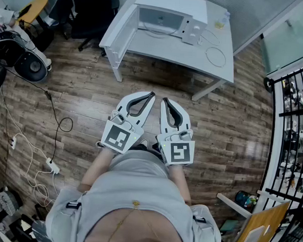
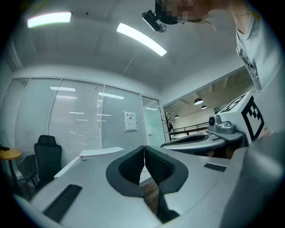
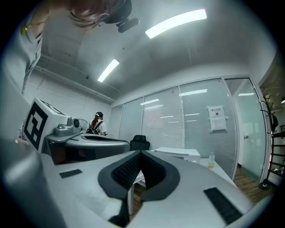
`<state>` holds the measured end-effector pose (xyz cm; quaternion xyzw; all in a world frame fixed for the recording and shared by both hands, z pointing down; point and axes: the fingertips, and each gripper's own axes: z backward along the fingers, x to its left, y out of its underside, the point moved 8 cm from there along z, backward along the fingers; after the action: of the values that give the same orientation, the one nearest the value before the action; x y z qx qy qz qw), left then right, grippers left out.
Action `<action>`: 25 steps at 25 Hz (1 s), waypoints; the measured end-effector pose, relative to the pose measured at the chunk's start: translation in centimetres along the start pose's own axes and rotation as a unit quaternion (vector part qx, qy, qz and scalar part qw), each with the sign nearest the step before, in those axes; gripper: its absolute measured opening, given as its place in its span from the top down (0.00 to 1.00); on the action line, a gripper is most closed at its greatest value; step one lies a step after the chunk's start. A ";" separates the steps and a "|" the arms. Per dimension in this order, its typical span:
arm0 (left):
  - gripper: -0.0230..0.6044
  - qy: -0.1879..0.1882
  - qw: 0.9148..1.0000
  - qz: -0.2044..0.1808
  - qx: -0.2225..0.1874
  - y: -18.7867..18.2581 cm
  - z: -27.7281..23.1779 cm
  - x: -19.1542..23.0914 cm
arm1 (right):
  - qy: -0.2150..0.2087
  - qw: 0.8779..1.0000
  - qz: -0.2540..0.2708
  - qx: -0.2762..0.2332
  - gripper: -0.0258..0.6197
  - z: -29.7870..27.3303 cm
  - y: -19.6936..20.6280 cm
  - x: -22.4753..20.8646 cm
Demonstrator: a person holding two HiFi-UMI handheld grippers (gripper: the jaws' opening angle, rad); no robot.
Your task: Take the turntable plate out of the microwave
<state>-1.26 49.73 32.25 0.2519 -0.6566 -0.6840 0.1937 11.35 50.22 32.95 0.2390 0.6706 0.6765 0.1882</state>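
Note:
A white microwave point(image 1: 168, 19) stands on a white table point(image 1: 196, 57) at the far side of the room, its door shut as far as I can see. The turntable plate does not show in any view. Both grippers are held level at my waist, well short of the table. My left gripper point(image 1: 152, 95) is shut with nothing in it, and so is my right gripper point(image 1: 164, 100) beside it. In the left gripper view the left gripper point(image 2: 144, 149) has its pads pressed together, with the microwave point(image 2: 100, 152) far behind. The right gripper point(image 3: 140, 153) also shows touching pads, and the microwave point(image 3: 178, 154) far ahead.
A black office chair point(image 1: 91, 12) stands left of the table. A small bottle point(image 1: 222, 20) and a coiled cable point(image 1: 215, 56) lie on the table. Floor cables point(image 1: 48, 137) and a black device point(image 1: 15, 53) are at left, a black railing point(image 1: 294, 126) at right. A person point(image 3: 95, 122) stands far off.

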 end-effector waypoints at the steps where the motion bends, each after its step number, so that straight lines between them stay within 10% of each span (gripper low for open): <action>1: 0.92 0.000 1.000 0.001 0.003 0.2 -0.1 -0.1 | 0.001 1.000 -0.004 -0.002 0.93 0.1 0.1 -0.2; 25: 0.77 -0.014 0.998 0.056 0.022 2.7 -2.9 3.6 | -0.014 1.000 -0.020 0.004 0.82 -3.6 1.9 -2.8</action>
<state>-2.55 45.06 34.61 0.2091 -0.6875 -0.6608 0.2167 11.69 45.65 34.69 0.2361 0.6755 0.6664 0.2097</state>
